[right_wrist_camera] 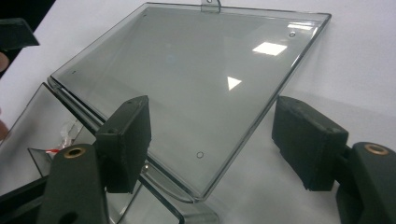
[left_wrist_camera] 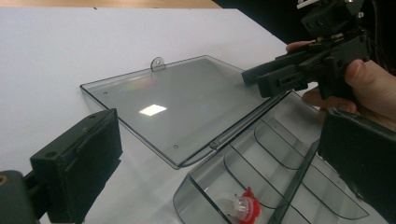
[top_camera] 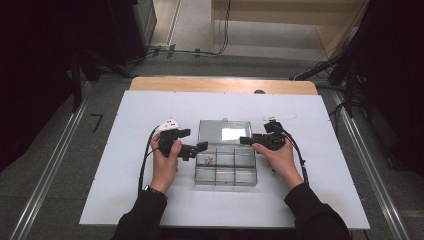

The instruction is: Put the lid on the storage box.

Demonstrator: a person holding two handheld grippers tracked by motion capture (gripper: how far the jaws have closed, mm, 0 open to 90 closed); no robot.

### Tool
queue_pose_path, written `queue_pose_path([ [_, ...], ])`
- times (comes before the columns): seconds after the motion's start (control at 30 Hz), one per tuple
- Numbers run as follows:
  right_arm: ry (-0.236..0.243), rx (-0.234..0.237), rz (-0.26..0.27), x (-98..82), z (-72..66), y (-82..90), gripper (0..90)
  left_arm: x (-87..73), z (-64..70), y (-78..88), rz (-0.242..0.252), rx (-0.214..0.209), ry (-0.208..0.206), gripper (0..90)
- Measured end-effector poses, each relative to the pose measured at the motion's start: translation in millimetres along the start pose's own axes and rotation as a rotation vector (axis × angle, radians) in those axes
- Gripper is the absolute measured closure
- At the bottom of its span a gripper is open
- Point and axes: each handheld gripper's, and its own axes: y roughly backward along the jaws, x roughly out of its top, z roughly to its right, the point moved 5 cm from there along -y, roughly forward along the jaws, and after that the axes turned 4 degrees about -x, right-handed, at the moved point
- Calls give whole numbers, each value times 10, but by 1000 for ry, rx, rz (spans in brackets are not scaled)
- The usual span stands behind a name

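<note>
We read no writing on the clear grey compartment box (top_camera: pixel 226 167), lying mid-desk, its lid (top_camera: pixel 223 132) flat toward the far edge, long axis left-right. A red-and-white piece (left_wrist_camera: pixel 243 205) sits in its left compartment. Our left gripper (top_camera: pixel 201 147) and right gripper (top_camera: pixel 246 140) gape, holding nothing.

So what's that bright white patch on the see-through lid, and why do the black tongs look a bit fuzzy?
High view: the patch on the open lid is glare from a light above, mirrored. Left gripper view: the same glare, and the near left tongs look soft because they sit so close to the camera. Right gripper view: a square and a triangle of glare, with the right tongs slightly blurred.
</note>
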Motion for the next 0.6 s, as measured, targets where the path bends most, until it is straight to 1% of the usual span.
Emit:
queue_pose_path([
  [0.1, -17, 28, -4, -2, 11, -4, 302, 9, -36, -35, -2, 1, 20, 0],
  [0.23, -16, 29, -4, -2, 11, -4, 301, 16, -70, -76, -5, 5, 37, 2],
  [0.3, -17, 29, -4, -2, 10, -4, 305, 13, -93, -93, -6, 9, 48, 19],
  [0.47, -16, 30, -3, -1, 7, -1, 315, -30, -180, -150, -22, 26, 94, 43],
  [0.6, -12, 32, 0, 1, 1, 3, 327, -58, -229, -192, -36, 43, 130, 82],
])
